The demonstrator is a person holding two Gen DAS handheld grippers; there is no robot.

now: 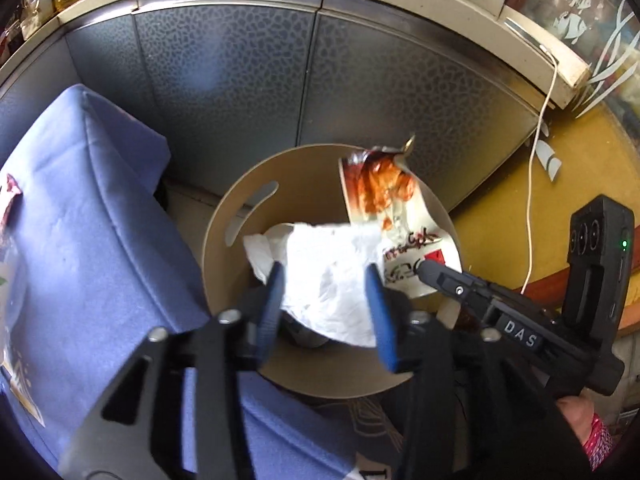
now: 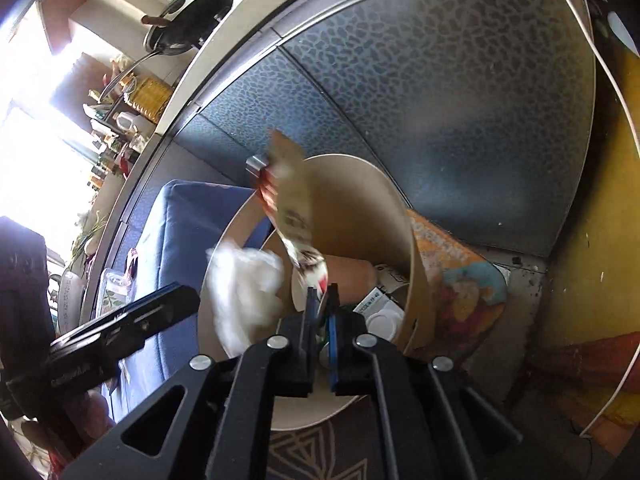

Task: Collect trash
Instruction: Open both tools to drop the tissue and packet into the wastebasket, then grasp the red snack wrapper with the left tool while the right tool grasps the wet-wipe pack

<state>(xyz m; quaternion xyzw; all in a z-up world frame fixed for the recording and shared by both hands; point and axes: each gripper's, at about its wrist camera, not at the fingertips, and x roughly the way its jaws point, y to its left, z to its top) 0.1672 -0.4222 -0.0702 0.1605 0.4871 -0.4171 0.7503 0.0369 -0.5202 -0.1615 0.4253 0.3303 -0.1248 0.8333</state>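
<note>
A round tan trash bin (image 1: 224, 248) stands on the floor; it also shows in the right wrist view (image 2: 360, 216). My left gripper (image 1: 326, 284) is open above its mouth, and a crumpled white tissue (image 1: 332, 280) hangs between the blue fingers, blurred. In the right wrist view the tissue (image 2: 248, 292) is over the bin's left rim. My right gripper (image 2: 322, 300) is shut on a printed red-and-white food wrapper (image 2: 292, 216), held upright over the bin; the wrapper (image 1: 384, 192) shows in the left wrist view too. Cartons and a cup lie inside the bin.
A blue cushioned seat (image 1: 80, 208) is left of the bin. A grey patterned cabinet front (image 1: 320, 72) stands behind it. A white cable (image 1: 536, 184) hangs at the right by a yellow wall. A colourful bag (image 2: 460, 280) lies right of the bin.
</note>
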